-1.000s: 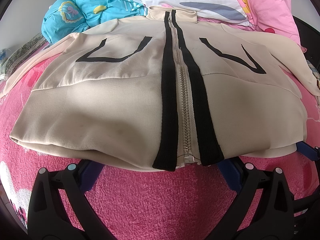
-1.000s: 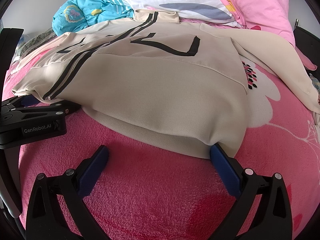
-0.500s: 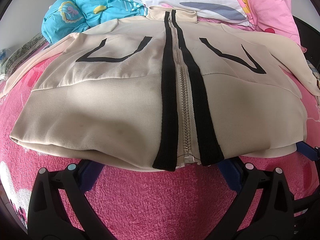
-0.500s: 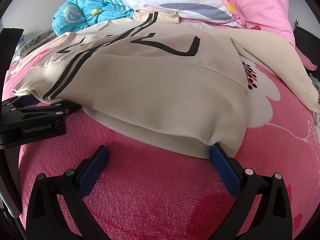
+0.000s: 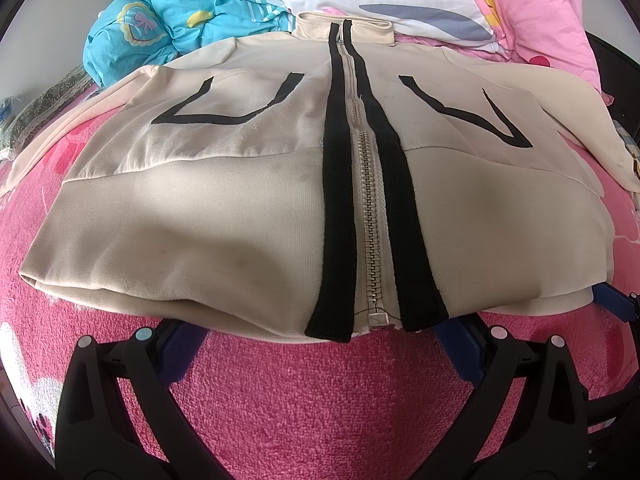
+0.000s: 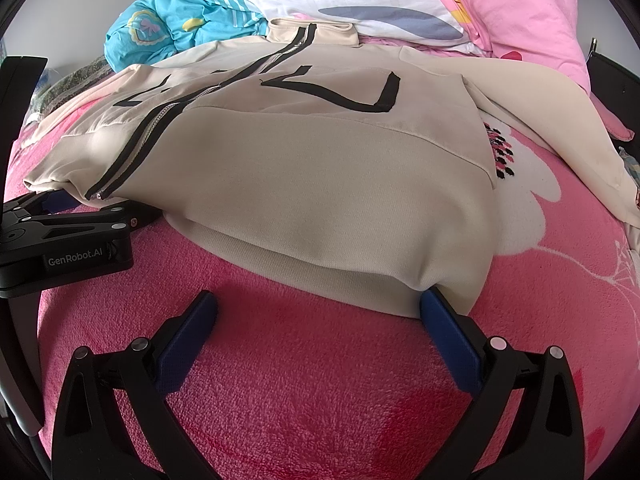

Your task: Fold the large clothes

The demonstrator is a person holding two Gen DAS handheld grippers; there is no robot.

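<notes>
Left wrist view: the jacket (image 5: 248,216) lies flat on a pink blanket (image 5: 320,392), its zipped hem just ahead of the left gripper (image 5: 320,344), whose jaws are spread wide.

Right wrist view: the right gripper (image 6: 320,320) is released too, one finger (image 6: 448,332) touching the hem corner. Pillows (image 6: 400,4) lie beyond.

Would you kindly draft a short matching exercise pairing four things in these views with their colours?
Things:
1. jacket
2. blanket under it
3. crumpled bedding behind the collar
4. strips beside the zipper

Colours:
A. black
B. turquoise
C. beige
D. hot pink

Pairs: 1-C, 2-D, 3-B, 4-A
</notes>
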